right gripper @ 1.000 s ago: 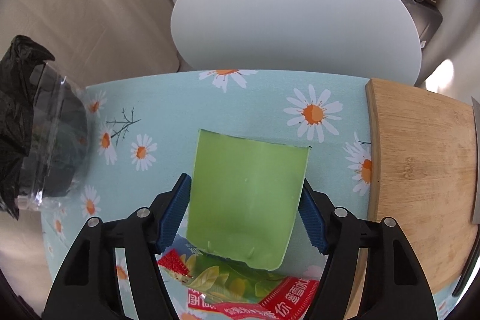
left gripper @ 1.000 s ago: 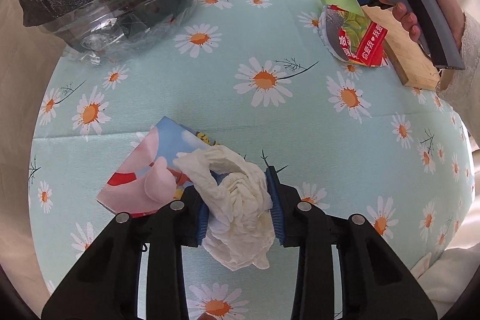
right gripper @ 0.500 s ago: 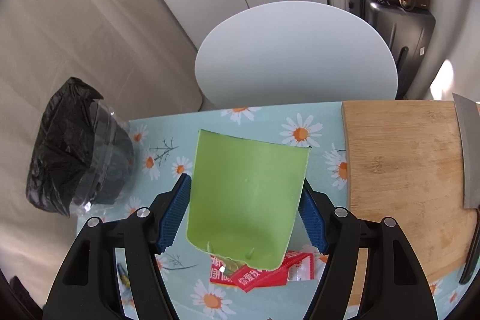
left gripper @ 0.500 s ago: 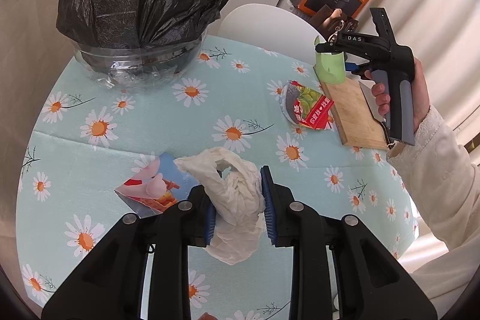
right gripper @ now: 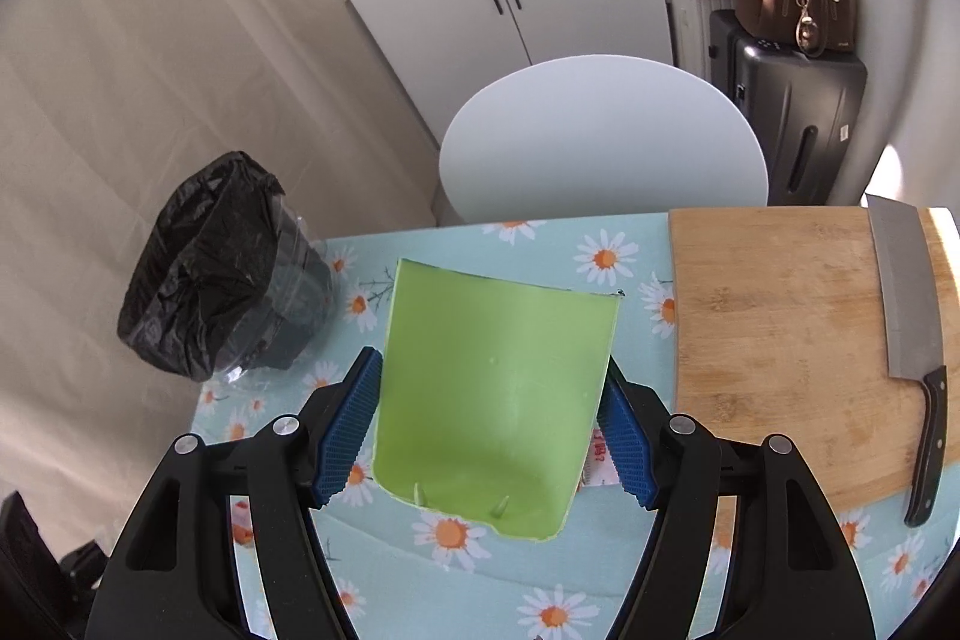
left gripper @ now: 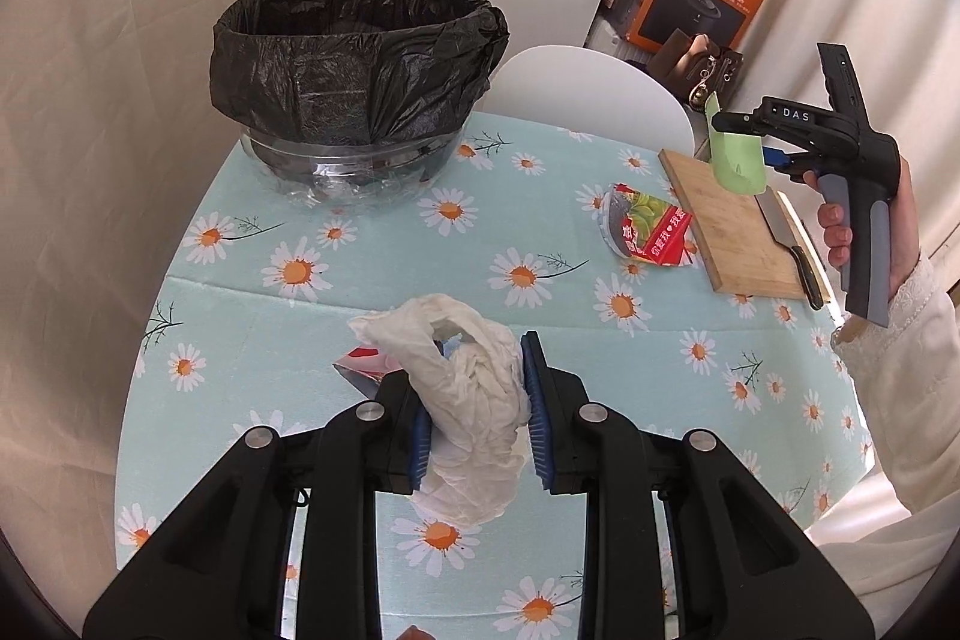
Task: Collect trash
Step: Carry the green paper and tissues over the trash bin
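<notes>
My left gripper [left gripper: 477, 415] is shut on a crumpled white tissue [left gripper: 474, 388] and holds it above the daisy tablecloth [left gripper: 372, 292]. My right gripper [right gripper: 492, 424] is shut on a flat green piece of packaging [right gripper: 492, 394], held high over the table; it also shows in the left wrist view [left gripper: 737, 160]. The bin lined with a black bag [left gripper: 354, 82] stands at the table's far left and shows in the right wrist view [right gripper: 222, 268]. A red and green snack wrapper [left gripper: 645, 226] lies on the table. A pink printed wrapper [left gripper: 363, 367] lies under the tissue, mostly hidden.
A wooden cutting board [right gripper: 792, 334] with a cleaver [right gripper: 909, 328] lies at the right of the table. A white round chair [right gripper: 600, 142] stands behind the table. Boxes, a suitcase and a bag stand against the back wall.
Both grippers have risen away from the table with their loads. The tissue is lifted off the pink wrapper, and the green piece is lifted clear of the snack wrapper.
</notes>
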Action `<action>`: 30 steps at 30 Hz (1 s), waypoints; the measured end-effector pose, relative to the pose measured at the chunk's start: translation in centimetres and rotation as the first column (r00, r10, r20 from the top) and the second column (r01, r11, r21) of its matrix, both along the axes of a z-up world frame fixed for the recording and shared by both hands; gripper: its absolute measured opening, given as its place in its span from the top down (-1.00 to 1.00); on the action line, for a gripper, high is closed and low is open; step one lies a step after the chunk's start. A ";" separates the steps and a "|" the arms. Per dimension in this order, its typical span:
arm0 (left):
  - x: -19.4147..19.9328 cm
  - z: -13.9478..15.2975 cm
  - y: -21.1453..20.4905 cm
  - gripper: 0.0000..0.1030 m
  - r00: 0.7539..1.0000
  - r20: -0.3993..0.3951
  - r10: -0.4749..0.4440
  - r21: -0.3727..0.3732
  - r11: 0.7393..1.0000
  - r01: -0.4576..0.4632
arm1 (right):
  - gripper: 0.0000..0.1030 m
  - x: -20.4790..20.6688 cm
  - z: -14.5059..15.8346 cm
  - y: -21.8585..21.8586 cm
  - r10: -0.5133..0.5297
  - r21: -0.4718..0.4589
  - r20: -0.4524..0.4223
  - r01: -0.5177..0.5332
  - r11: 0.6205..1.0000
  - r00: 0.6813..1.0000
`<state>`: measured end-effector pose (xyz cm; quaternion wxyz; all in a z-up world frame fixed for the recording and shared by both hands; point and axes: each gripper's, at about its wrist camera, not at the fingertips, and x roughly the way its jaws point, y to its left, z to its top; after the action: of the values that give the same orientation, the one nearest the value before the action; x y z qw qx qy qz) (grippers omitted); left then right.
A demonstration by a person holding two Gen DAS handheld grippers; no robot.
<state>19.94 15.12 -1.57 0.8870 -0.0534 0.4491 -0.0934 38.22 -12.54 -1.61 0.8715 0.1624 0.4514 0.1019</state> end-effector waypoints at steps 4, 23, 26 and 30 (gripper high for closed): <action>-1.4 0.5 1.0 0.47 0.999 0.008 0.031 0.029 0.999 -0.032 | -0.25 -2.5 0.7 0.5 0.018 0.006 0.015 -0.018 1.000 1.000; -0.6 2.5 5.8 0.46 0.996 0.068 0.059 0.043 0.997 -0.062 | -0.26 -10.2 2.6 4.1 0.064 0.004 0.070 -0.065 0.998 0.995; 1.3 2.8 7.2 0.46 0.997 0.061 0.045 0.027 0.999 -0.047 | -0.26 -10.6 3.3 4.4 0.036 0.003 0.075 -0.036 0.999 0.997; 3.6 3.8 8.6 0.46 0.996 0.084 0.000 0.044 0.999 -0.004 | -0.26 -10.5 4.3 5.5 0.015 -0.014 0.089 -0.014 1.000 0.996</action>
<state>23.51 23.67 2.25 0.9061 -0.0302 0.4135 -0.0845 27.72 -7.05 2.72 0.8912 0.1486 0.4137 0.1122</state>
